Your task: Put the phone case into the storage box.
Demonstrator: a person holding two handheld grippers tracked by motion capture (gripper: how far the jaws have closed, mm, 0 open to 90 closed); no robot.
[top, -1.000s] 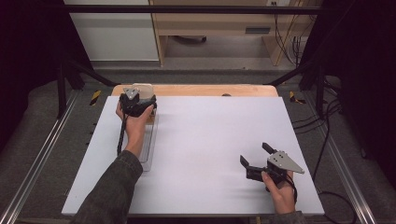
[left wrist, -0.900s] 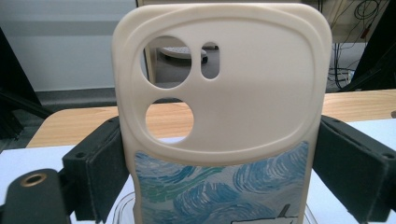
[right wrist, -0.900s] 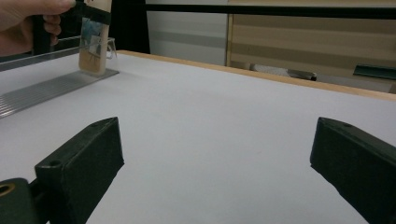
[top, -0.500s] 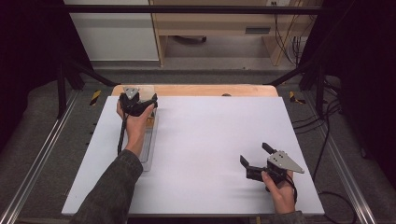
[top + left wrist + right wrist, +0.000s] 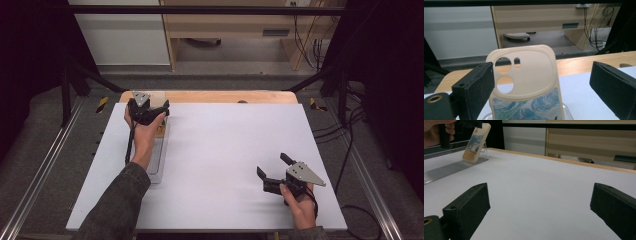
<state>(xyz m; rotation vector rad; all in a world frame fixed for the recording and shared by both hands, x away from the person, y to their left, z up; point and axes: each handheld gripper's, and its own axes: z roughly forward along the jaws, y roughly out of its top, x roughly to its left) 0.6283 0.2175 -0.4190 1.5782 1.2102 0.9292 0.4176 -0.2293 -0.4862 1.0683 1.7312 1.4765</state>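
A cream phone case (image 5: pixel 524 82) with a blue swirl print leans upright on a clear stand (image 5: pixel 482 148) at the far left of the white table (image 5: pixel 225 145). My left gripper (image 5: pixel 149 111) hovers at the case, open. In the left gripper view its left jaw sits close by the case's edge and its right jaw stands well apart. In the right gripper view the case (image 5: pixel 476 141) shows far off with a hand above it. My right gripper (image 5: pixel 272 164) rests open near the front right, nothing between its fingers.
A ribbed clear tray (image 5: pixel 157 160) runs from the stand toward the person, partly under the left forearm. A wooden strip (image 5: pixel 210 96) edges the table's far side. Metal rails flank both sides. Cables hang at the far right.
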